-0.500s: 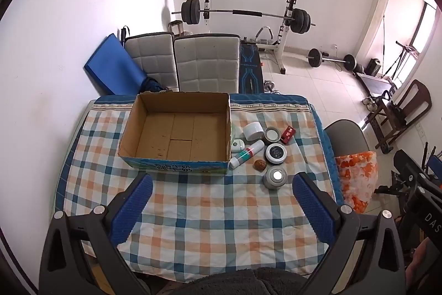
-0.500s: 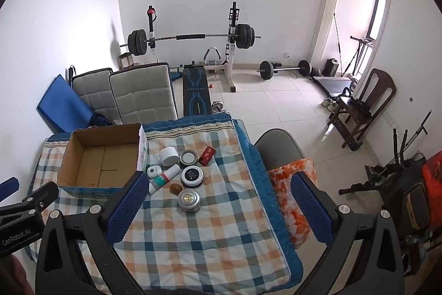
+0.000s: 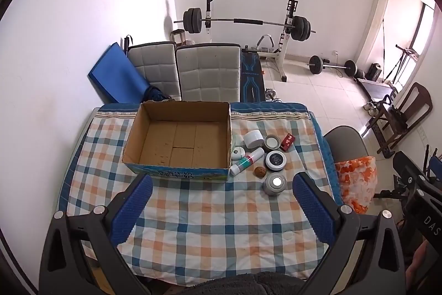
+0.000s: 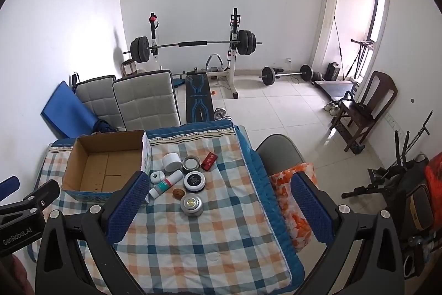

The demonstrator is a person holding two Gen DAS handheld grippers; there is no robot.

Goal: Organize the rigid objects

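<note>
An empty open cardboard box (image 3: 179, 140) (image 4: 107, 162) sits on the checked tablecloth (image 3: 210, 223). To its right lies a cluster: white jar (image 3: 252, 138), open tin (image 3: 272, 141), red packet (image 3: 287, 141), black-lidded jar (image 3: 274, 160), white-green tube (image 3: 246, 161), small white round case (image 3: 237, 153), walnut (image 3: 260, 171), silver tin (image 3: 274, 183) (image 4: 191, 203). My left gripper (image 3: 221, 208) is open and empty, high above the table's near side. My right gripper (image 4: 218, 208) is open and empty, above the table's right part.
Two grey padded chairs (image 3: 207, 71) stand behind the table, with a blue mat (image 3: 116, 76) by the wall. A grey chair with an orange cushion (image 3: 356, 179) is at the table's right edge. A barbell rack (image 3: 248, 24) stands at the far wall.
</note>
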